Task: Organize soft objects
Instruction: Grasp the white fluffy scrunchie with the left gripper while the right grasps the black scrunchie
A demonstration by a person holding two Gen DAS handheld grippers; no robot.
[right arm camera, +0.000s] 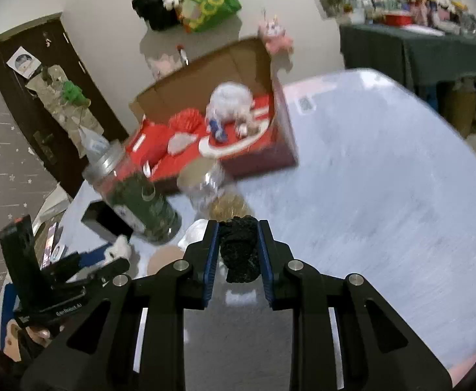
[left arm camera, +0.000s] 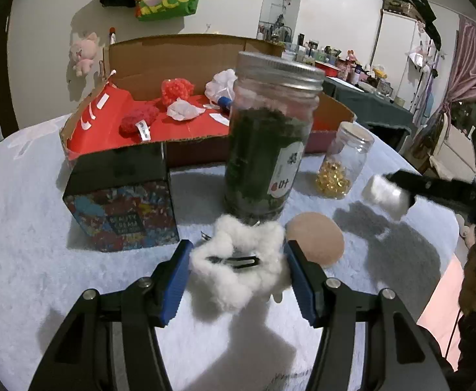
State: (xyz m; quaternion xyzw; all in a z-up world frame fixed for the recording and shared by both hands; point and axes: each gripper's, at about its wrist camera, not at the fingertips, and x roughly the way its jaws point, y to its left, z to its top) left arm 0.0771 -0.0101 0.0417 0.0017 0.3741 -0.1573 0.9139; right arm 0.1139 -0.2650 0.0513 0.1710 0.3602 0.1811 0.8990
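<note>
While both grippers carried soft pieces toward the red-lined cardboard box [left arm camera: 179, 123], the sound course, judged left to right, was to lift each clear of the tea jar [left arm camera: 267, 137] before releasing. The left gripper [left arm camera: 238, 270] stood half closed, its blue pads pressing a white fluffy hair clip [left arm camera: 234, 260] beside a peach sponge [left arm camera: 316, 238]. The right gripper [right arm camera: 238, 247] was nearly closed, clamping a black scrunchie [right arm camera: 239, 254] above the table [right arm camera: 384, 195].

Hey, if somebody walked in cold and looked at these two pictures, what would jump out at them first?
Probably the tall jar of dark green leaves at mid-table, with the left gripper clamping a fluffy white hair clip just in front of it. Then the right gripper pinching a black fuzzy lump, and the open red-lined box of soft things behind.
</note>
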